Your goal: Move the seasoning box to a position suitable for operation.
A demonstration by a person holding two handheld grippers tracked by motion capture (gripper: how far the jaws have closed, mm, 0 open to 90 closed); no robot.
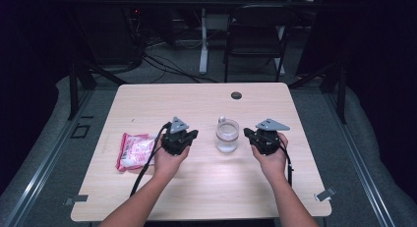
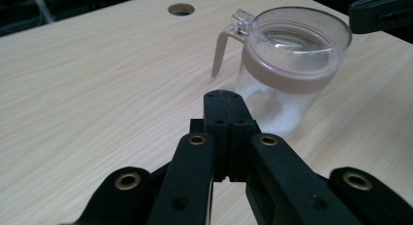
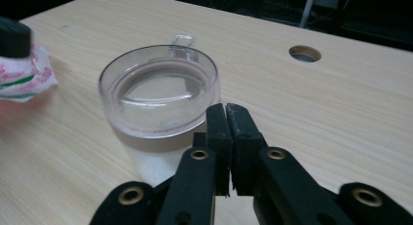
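A clear jar with a transparent lid and a brownish band stands near the middle of the wooden table, white powder at its bottom. It appears close up in the left gripper view as the jar and in the right gripper view as the jar. My left gripper rests on the table just left of the jar, shut with nothing between its jaws. On the other side, my right gripper is also shut and empty. Both point inward at the jar without touching it.
A pink and white packet lies at the table's left, by my left hand; its corner shows as the packet. A round cable hole sits near the far edge. A dark chair stands beyond the table.
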